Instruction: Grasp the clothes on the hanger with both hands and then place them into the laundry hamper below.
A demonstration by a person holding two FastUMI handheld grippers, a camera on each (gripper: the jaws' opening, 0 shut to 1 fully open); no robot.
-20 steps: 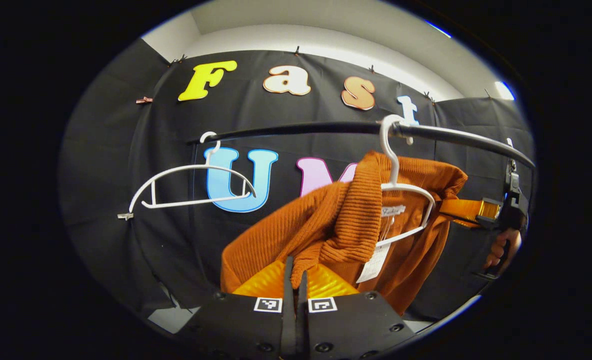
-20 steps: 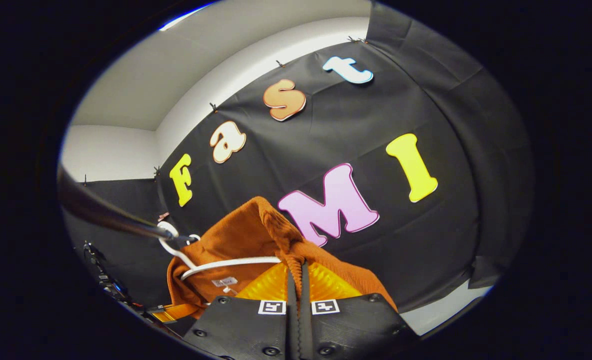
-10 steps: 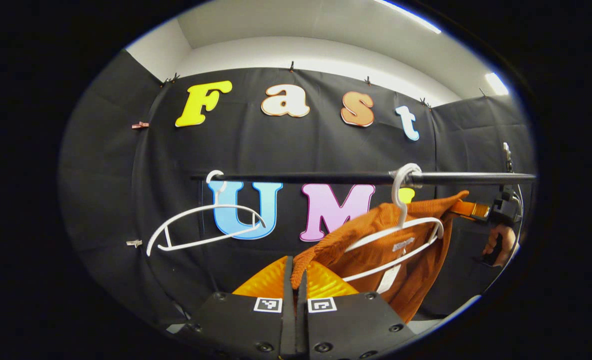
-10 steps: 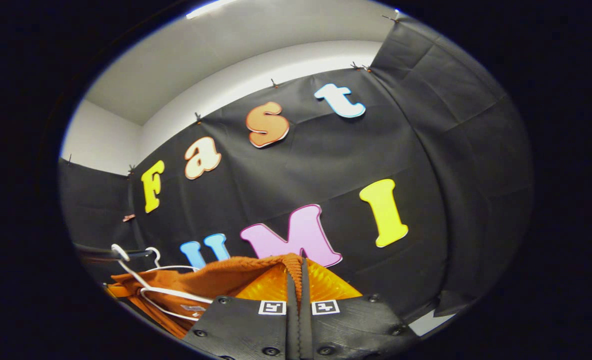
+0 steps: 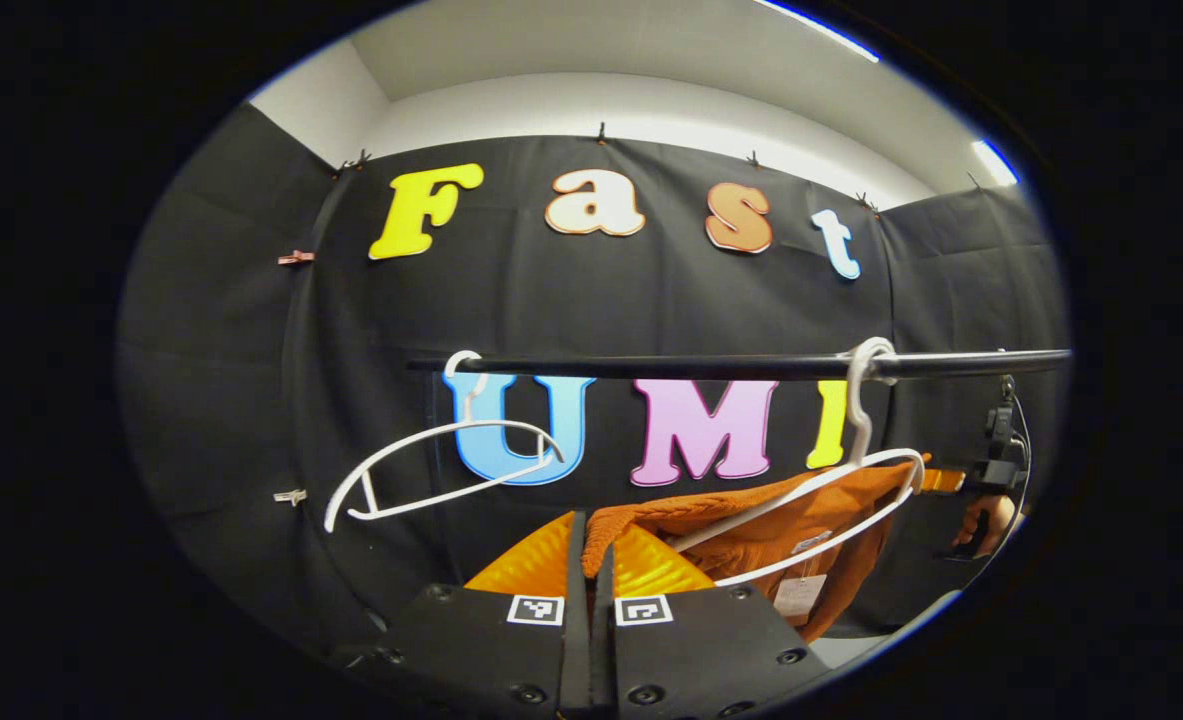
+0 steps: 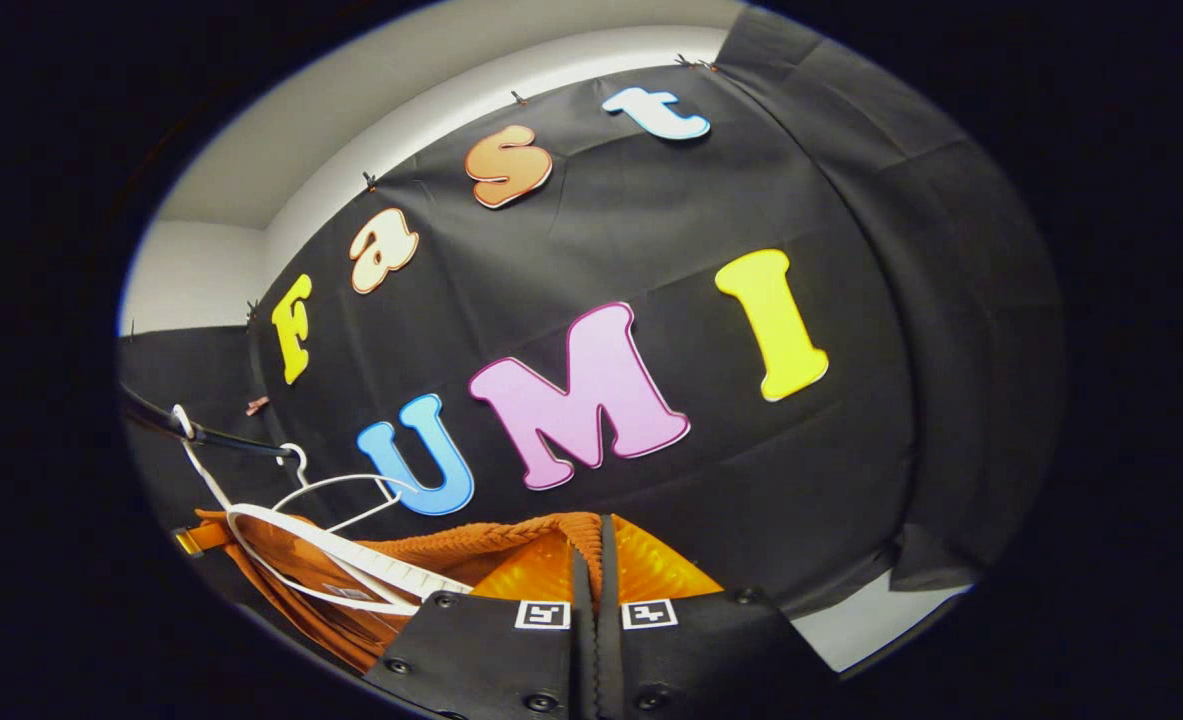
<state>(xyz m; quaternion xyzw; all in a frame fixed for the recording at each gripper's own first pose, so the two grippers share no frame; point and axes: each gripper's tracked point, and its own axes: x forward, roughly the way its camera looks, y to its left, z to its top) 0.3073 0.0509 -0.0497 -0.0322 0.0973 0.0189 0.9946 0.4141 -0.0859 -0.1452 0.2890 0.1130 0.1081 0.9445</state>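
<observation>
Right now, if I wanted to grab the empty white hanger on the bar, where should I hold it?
Probably the empty white hanger by its straight bottom bar, coming from below. It hangs bare from the rail, apart from the orange sweater, and its lower bar is thin, so two fingers could close around it.

The sweater [image 5: 741, 525] is burnt orange with a ribbed knit. Both hangers [image 5: 441, 460] are white, and the rail [image 5: 651, 365] is black. The fingers [image 5: 641, 560] are ridged amber-orange, on black bodies carrying small black-and-white square markers [image 5: 536, 609].
</observation>
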